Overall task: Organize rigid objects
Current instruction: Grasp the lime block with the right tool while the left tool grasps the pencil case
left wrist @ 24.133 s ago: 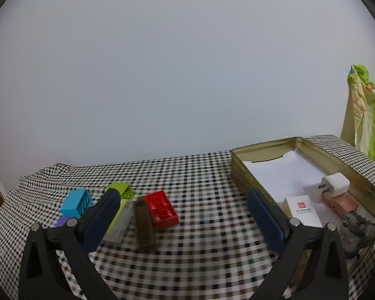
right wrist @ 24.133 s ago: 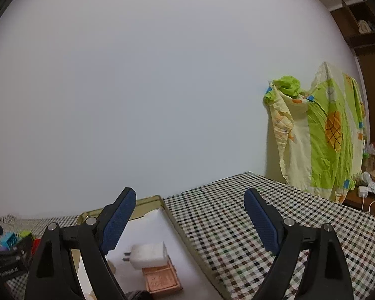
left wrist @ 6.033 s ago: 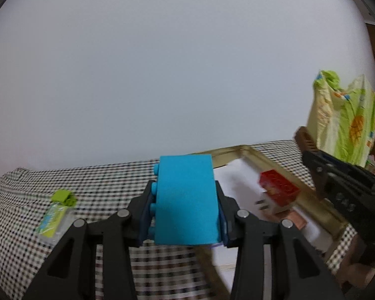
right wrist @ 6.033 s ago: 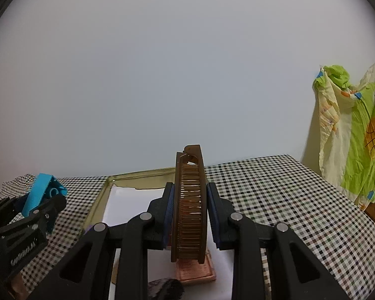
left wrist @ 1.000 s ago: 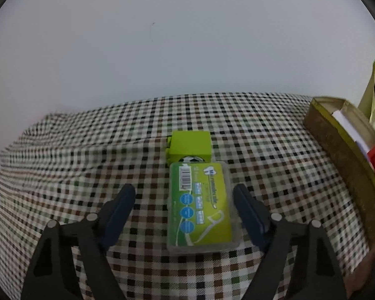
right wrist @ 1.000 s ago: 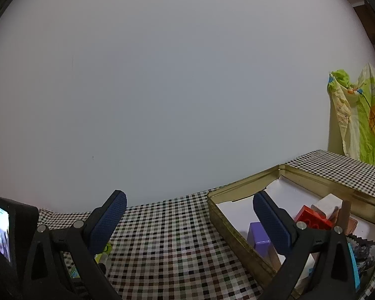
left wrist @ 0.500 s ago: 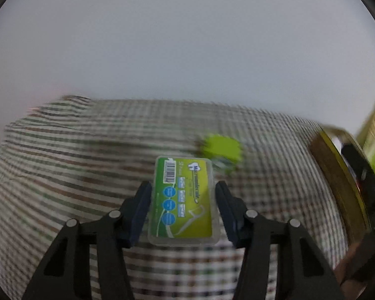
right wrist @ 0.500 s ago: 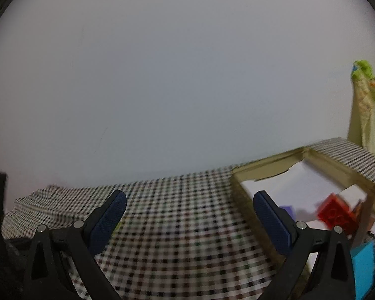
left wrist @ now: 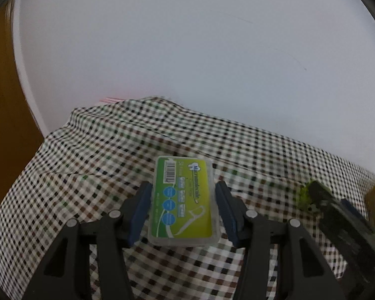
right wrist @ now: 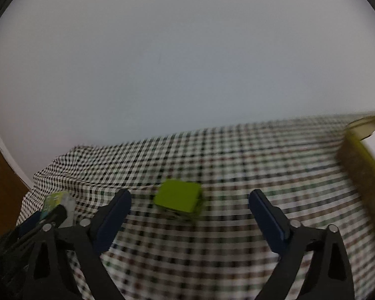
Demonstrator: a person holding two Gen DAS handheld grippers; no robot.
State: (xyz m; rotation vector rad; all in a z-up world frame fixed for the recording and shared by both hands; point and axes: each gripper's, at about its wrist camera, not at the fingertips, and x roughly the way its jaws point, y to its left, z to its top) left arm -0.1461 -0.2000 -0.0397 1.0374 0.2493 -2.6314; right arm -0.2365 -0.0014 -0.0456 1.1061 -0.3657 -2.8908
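Right wrist view: the checked tablecloth [right wrist: 237,165] carries the gold tin [right wrist: 357,165] at the far right edge, the collecting tray for loose items, while the right gripper [right wrist: 190,215], jaws wide and just closing, brackets the green block [right wrist: 178,198] without contact, presumably lining up a grasp. The left gripper [left wrist: 183,210] clamps the floss-pick box [left wrist: 183,200] by its long sides, lifted for transfer
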